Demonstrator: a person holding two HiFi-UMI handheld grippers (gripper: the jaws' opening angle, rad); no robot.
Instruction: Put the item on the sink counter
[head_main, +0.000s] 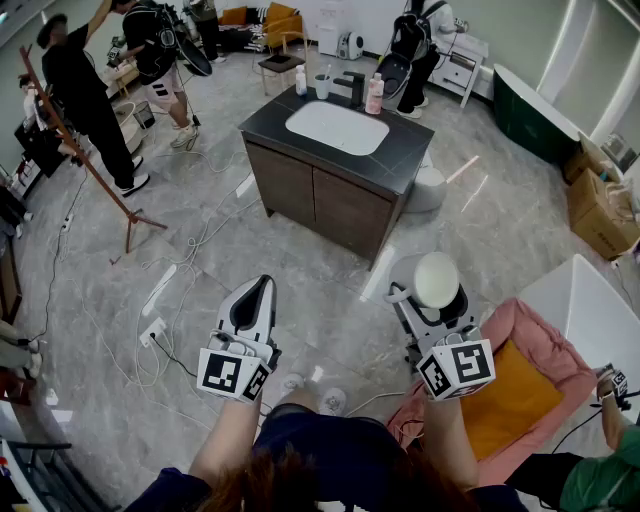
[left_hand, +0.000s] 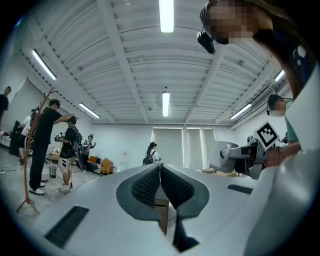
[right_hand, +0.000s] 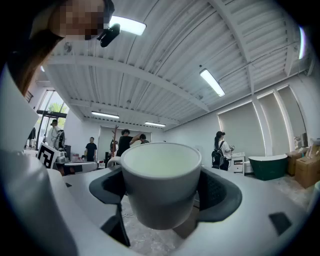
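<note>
Mug (right_hand: 160, 175) held level in right gripper (right_hand: 163, 192), left gripper (left_hand: 160, 182) closed

Staged studio hall: freestanding sink cabinet (head_main: 310, 190), green bathtub (head_main: 535, 122), loose floor cables (head_main: 200, 240), ribbed ceiling (left_hand: 125, 60).

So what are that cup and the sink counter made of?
The cup looks like glazed ceramic: thick rim, smooth off-white surface with a soft sheen, though plastic can't be ruled out. The sink counter has a dark matt top, probably stone or a stone-look slab, over a brown wood-look cabinet.
</note>
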